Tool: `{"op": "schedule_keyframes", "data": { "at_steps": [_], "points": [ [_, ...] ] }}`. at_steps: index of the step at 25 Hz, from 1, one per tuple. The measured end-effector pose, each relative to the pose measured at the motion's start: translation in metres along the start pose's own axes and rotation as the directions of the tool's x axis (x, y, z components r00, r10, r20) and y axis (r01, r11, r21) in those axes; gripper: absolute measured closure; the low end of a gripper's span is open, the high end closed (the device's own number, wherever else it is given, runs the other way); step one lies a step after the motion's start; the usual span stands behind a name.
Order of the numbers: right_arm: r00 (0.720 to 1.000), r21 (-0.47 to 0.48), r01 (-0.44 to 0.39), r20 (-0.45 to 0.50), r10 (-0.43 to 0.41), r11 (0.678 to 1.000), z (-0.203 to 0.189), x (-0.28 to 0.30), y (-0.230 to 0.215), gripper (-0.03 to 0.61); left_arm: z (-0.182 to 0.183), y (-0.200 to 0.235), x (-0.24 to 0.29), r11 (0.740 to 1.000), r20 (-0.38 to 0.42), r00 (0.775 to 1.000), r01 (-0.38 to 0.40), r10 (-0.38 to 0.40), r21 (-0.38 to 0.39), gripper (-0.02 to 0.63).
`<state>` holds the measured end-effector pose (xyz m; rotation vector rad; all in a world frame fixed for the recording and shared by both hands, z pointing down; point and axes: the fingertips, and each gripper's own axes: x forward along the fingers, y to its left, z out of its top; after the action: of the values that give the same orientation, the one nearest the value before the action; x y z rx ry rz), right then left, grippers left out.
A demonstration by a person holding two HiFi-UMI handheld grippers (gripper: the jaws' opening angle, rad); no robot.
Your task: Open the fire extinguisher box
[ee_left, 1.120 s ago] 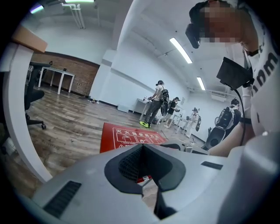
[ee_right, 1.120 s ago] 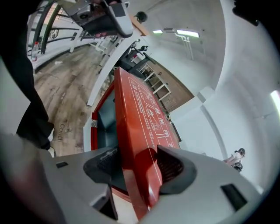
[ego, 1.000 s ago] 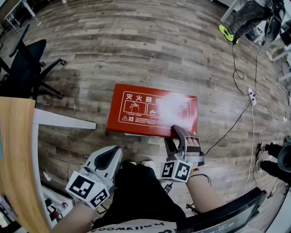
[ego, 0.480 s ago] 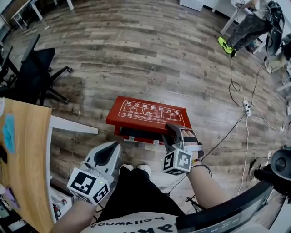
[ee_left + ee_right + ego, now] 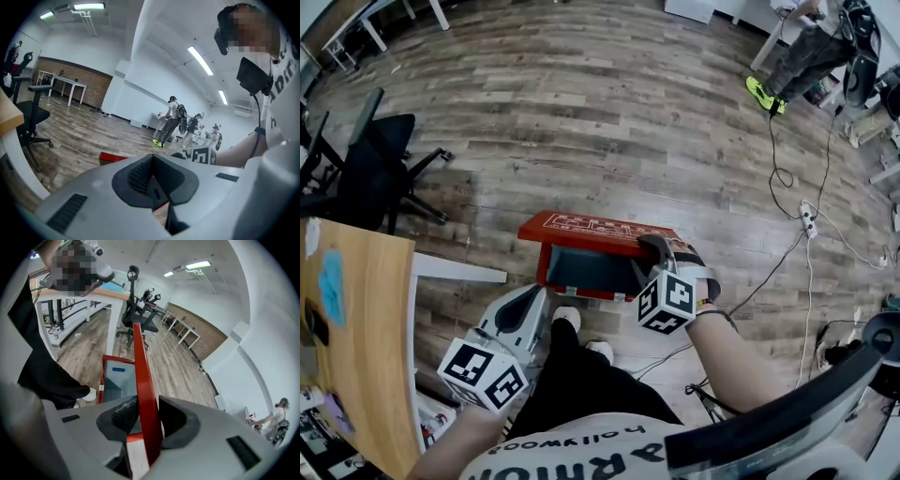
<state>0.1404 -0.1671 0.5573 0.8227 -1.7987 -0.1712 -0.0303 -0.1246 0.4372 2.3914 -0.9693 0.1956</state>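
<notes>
Now the red fire extinguisher box (image 5: 551, 270) sits on the wood floor (image 5: 609, 122) just ahead of the person's shoes (image 5: 568, 320), its long axis running left to right across the head view. Its lid (image 5: 591, 228) is swung up on the far long edge, so the open mouth faces up and toward the person, showing a grey-blue inside. The right gripper (image 5: 656, 249) has the lid's near edge at the right end; in the right gripper view the red panel (image 5: 143, 380) stands on edge between the pads, which have just been closing and now press on it. The left gripper (image 5: 528, 315) hangs near the left shoe, apart from the box, its fingers brought together with nothing between them (image 5: 152, 180).

A second ago the lid lay flat with its printed face up; half a second ago it was only cracked open, and it now stands much steeper.

A wooden desk (image 5: 356, 319) fills the lower left, a black chair (image 5: 370, 169) beyond it, and a cable (image 5: 787, 234) trails off to the right.
</notes>
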Motion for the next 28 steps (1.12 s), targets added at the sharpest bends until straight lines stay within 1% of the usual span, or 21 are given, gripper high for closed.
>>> {"op": "schedule_keyframes", "data": {
  "at_steps": [5, 11, 16, 23, 28],
  "points": [
    [1.000, 0.018, -0.008, -0.019, 0.008, 1.000, 0.004, 0.003, -0.022, 0.451, 0.017, 0.021, 0.021, 1.000, -0.017, 1.000, 0.002, -0.002, -0.014, 0.609],
    [0.999, 0.053, -0.008, -0.053, 0.011, 0.999, 0.004, 0.012, -0.049, 0.453, 0.048, 0.044, 0.051, 0.999, -0.035, 0.998, 0.050, -0.050, 0.004, 0.609],
    [0.998, 0.064, -0.015, -0.068, 0.020, 0.998, 0.004, 0.020, -0.063, 0.454, 0.069, 0.063, 0.073, 0.997, -0.041, 0.997, 0.071, -0.071, 0.009, 0.609],
    [0.994, 0.069, 0.002, -0.106, 0.006, 0.998, 0.001, 0.032, -0.084, 0.463, 0.084, 0.075, 0.095, 0.994, -0.053, 0.993, 0.110, -0.109, 0.009, 0.609],
    [0.987, 0.042, 0.012, -0.161, -0.005, 0.999, -0.002, 0.046, -0.101, 0.479, 0.091, 0.091, 0.105, 0.991, -0.068, 0.989, 0.134, -0.134, -0.005, 0.609]
  ]
}}
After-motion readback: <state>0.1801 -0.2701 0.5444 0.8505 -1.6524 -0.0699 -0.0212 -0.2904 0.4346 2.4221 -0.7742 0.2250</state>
